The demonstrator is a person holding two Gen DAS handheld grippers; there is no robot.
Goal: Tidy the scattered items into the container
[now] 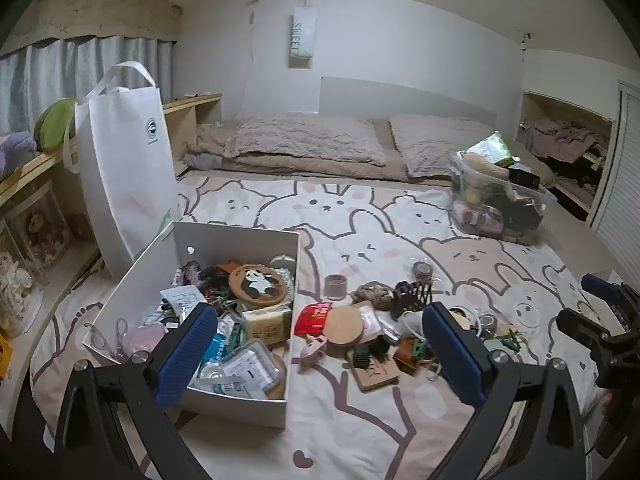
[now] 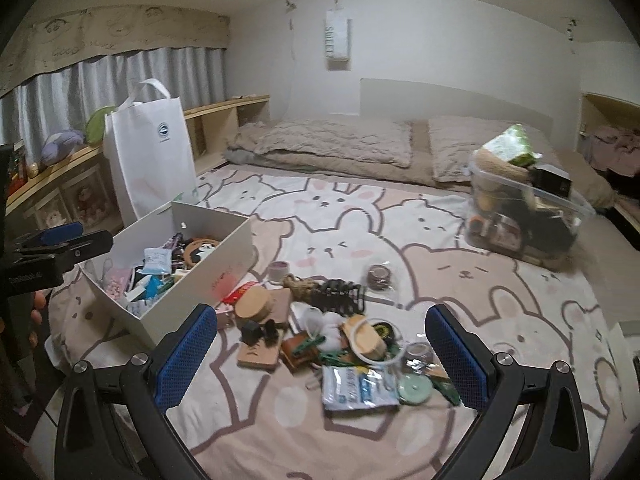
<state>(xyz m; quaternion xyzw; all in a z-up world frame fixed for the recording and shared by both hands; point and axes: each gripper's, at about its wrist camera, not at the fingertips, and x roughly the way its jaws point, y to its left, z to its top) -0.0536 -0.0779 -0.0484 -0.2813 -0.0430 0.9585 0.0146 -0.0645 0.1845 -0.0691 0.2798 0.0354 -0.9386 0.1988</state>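
Both grippers hang above the bed (image 1: 360, 420) with nothing in them: the left gripper (image 1: 320, 346) has its jaws spread wide, and the right gripper (image 2: 322, 350) is gaping just as wide. The white box (image 1: 240, 236) sits at lower left of the left wrist view, already stuffed with bits, a panda coaster (image 1: 258, 283) lying on top. Right beside its right wall, lower centre, is the scattered pile: a red packet (image 1: 314, 315), a round cork coaster (image 1: 344, 325), a black claw clip (image 1: 412, 294) and a wooden card (image 1: 374, 372). In the right wrist view the pile spreads across lower centre, with a blue-and-white sachet (image 2: 356, 390) and a mint green disc (image 2: 414, 390) nearest the camera, a white ring (image 2: 376, 340) just behind them

Around it: a white tote bag (image 1: 124, 168) stands just behind the box at left, a clear bin (image 1: 496, 204) crammed with stuff sits well apart at right, pillows (image 1: 304, 140) run along the top of the bed. A small tape roll (image 1: 335, 285) and another roll in plastic wrap (image 1: 422, 270) lie just behind the pile
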